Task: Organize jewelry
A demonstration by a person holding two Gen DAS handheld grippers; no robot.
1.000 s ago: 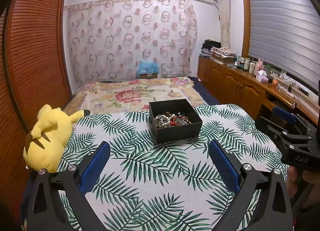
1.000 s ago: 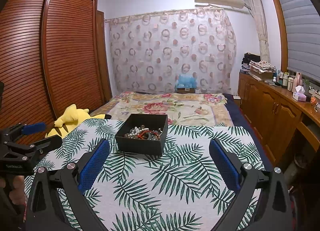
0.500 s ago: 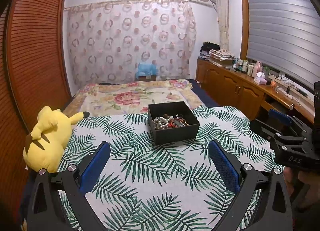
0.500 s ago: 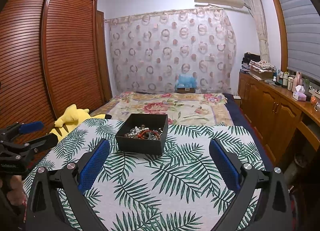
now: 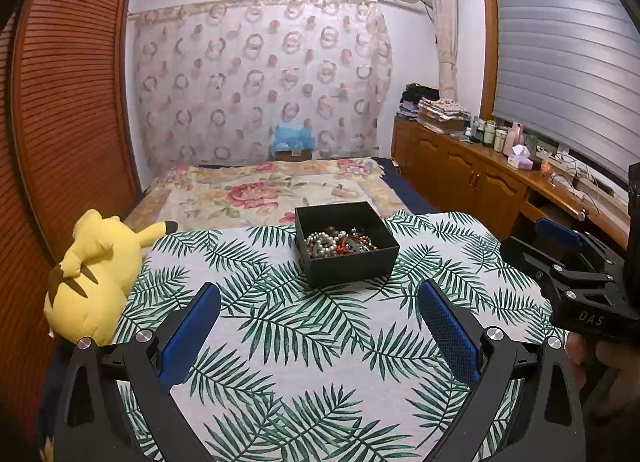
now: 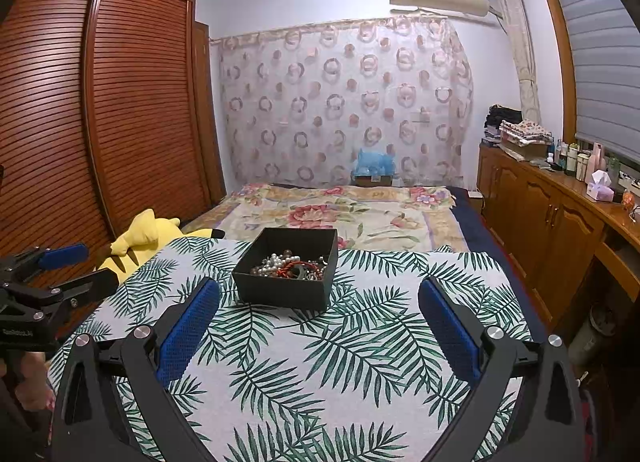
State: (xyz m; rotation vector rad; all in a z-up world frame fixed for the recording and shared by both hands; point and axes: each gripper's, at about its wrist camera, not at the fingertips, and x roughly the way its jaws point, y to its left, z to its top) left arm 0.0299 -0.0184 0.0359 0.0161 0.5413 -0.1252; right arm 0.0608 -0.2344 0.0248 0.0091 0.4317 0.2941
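It was a home bedroom: a floral-quilted bed (image 6: 340, 209), louvred brown wooden wardrobe (image 6: 120, 109), ring-patterned sheer curtain (image 6: 344, 101), and what looked like toiletries on the wooden sideboard (image 6: 568, 197).

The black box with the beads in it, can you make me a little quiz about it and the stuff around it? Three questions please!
1. True or false: the black box has a lid on it.
2. What soft toy lies beside the leaf-print cloth? A) a brown bear B) a yellow plush C) a green frog
3. Fill in: the left gripper and the right gripper are both ____ and hold nothing.

Key: 1 false, the box is open and the jewelry lies in a heap inside. 2 B. 3 open.
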